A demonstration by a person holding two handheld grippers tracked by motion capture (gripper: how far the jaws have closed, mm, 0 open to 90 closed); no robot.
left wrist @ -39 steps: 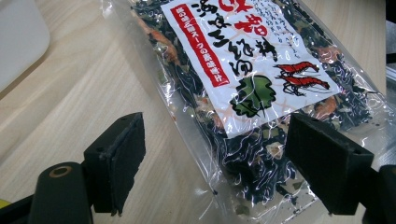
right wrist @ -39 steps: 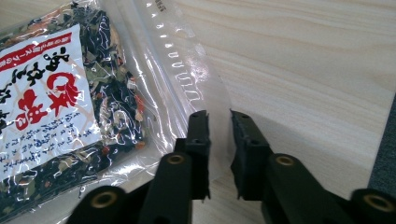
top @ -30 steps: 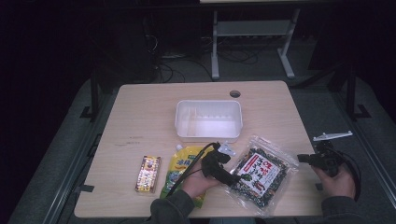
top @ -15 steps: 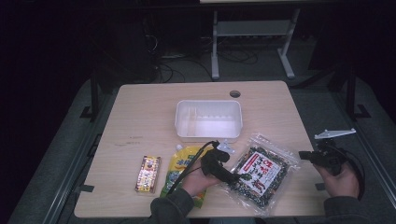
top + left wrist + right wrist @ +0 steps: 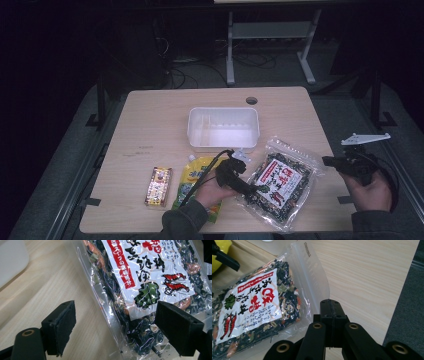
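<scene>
A clear bag of dried seaweed mix (image 5: 280,182) with a white and red label lies flat at the front right of the wooden table (image 5: 160,125). My left gripper (image 5: 260,189) rests low over the bag's near left edge. In the left gripper view its jaws (image 5: 117,332) stand wide open, with the bag (image 5: 147,277) lying beneath and between them and the pads clear of it. My right gripper (image 5: 327,160) hovers beyond the table's right edge, pointing left at the bag. Its jaws (image 5: 330,306) are shut on nothing, just short of the bag's corner (image 5: 254,310).
An empty white tub (image 5: 223,127) stands mid-table behind the bag. A yellow pouch (image 5: 192,177) lies under my left forearm, with a small snack bar (image 5: 158,186) to its left. A cable hole (image 5: 251,100) sits near the far edge. Dark floor surrounds the table.
My right gripper has risen a little at the table's right edge, still shut. The left gripper and the bag have stayed put.
</scene>
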